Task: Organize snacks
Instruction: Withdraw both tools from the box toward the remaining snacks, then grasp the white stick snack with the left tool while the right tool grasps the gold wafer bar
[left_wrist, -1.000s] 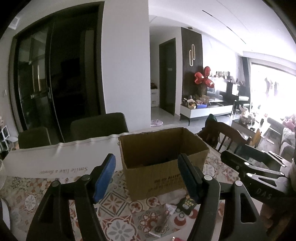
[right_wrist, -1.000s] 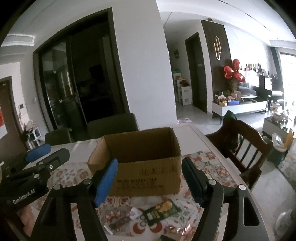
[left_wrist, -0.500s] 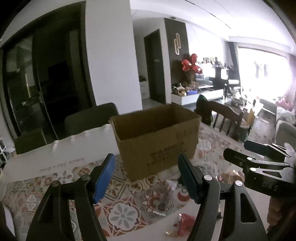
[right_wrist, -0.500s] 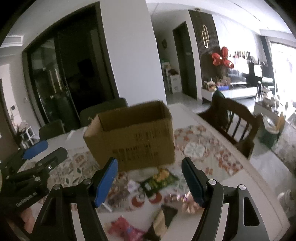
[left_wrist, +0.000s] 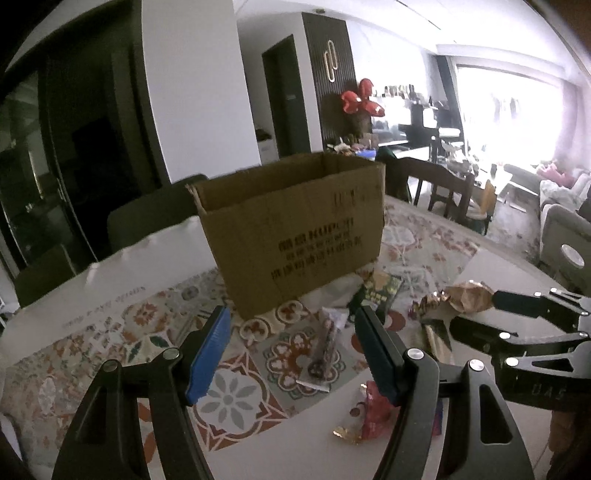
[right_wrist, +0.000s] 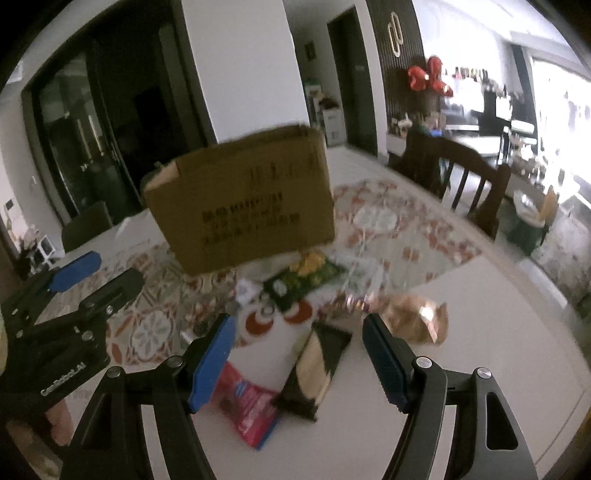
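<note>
Item: my left gripper (left_wrist: 291, 350), jaws wide apart, holding nothing; cardboard box (left_wrist: 295, 229) beyond them. Item: my right gripper (right_wrist: 297, 354), likewise spread and holding nothing; black-gold packet (right_wrist: 314, 373) between its jaws, red packet (right_wrist: 247, 410) by the left one.

My left gripper (left_wrist: 291, 350), jaws wide, above snack packets (left_wrist: 325, 347); box (left_wrist: 295, 229) beyond; my right gripper (left_wrist: 476, 317) alongside, apart.
</note>
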